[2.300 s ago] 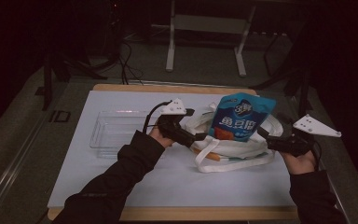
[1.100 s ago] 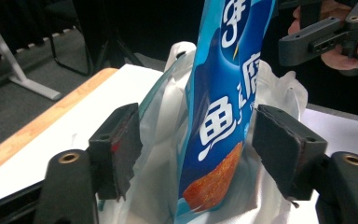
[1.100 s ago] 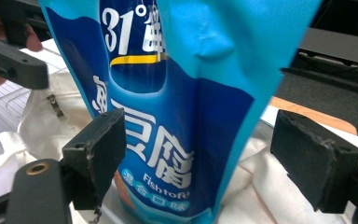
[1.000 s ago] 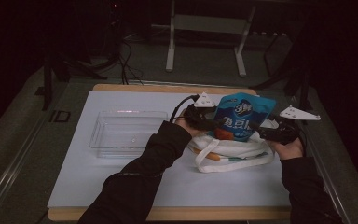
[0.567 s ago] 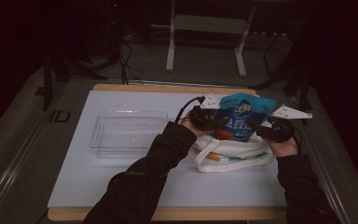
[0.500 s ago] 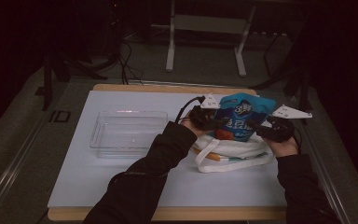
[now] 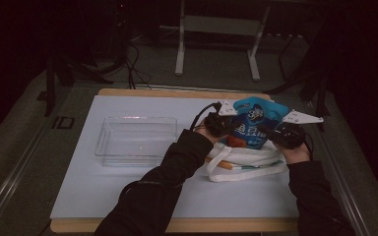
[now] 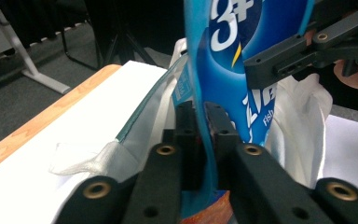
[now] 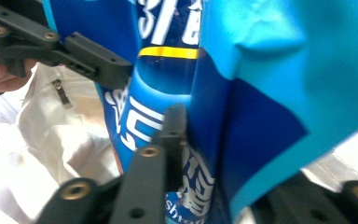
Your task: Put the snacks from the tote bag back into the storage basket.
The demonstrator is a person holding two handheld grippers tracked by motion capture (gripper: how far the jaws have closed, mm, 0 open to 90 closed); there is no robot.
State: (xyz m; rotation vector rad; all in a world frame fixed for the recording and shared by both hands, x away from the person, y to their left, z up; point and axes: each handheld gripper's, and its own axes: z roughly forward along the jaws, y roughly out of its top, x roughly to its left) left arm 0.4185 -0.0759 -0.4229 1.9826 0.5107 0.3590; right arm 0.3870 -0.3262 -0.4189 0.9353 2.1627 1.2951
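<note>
A blue snack bag [image 7: 254, 122] stands upright over a white cloth tote bag [image 7: 248, 160] on the right of the table. My left gripper [image 7: 229, 129] is at the bag's left edge. In the left gripper view its jaws [image 8: 204, 116] have just been closing and now pinch the bag's [image 8: 223, 70] thin side seam. My right gripper [image 7: 271, 132] is at the bag's right side. In the right gripper view its jaws [image 9: 200, 126] have also been closing around the bag [image 9: 242, 93]; one finger [image 9: 175, 122] presses the foil, and the other is hidden behind a fold.
A clear plastic tray [image 7: 137, 140] stands on the white tabletop [image 7: 128, 191] to the left. An orange-tipped item [image 7: 221, 164] pokes from the tote's near-left edge. The table's wooden far edge [image 7: 177, 92] faces a dark floor with a metal stand.
My left gripper has moved right from the tote's left side to the snack bag. Both pairs of jaws have closed on the bag's sides, and the right gripper edged inward.
</note>
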